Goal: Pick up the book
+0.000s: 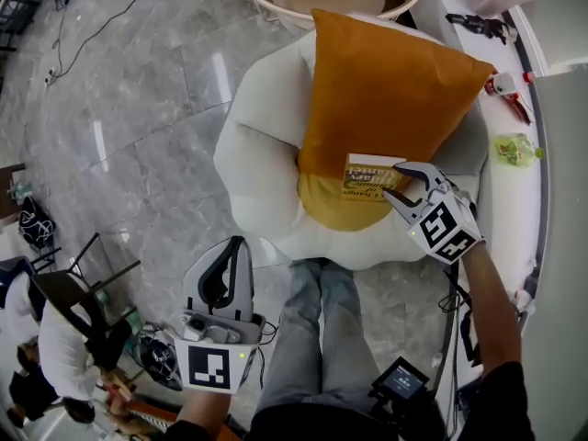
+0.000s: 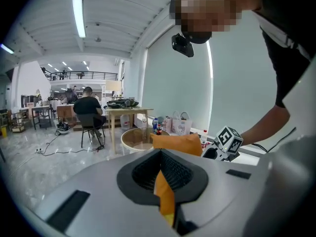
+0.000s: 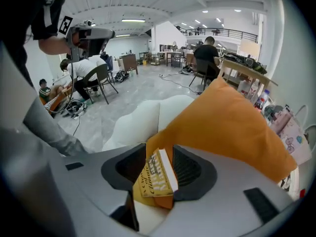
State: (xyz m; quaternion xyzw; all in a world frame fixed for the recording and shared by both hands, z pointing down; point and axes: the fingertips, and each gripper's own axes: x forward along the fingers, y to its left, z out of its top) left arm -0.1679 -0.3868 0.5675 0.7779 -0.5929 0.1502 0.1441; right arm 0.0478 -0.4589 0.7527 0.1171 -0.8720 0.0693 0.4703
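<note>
The right gripper stands wide around the book (on the cushion); near left, the left gripper is closed, empty.

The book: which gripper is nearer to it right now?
Right. The right gripper has its open jaws either side of the book on the orange cushion. The left gripper is by the white chair's front edge, left of the book, clear of it.

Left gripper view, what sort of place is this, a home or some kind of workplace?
Most likely a big open workspace or lab hall, not a home: a person sits among tables on a polished stone floor, and a railed balcony runs behind.
</note>
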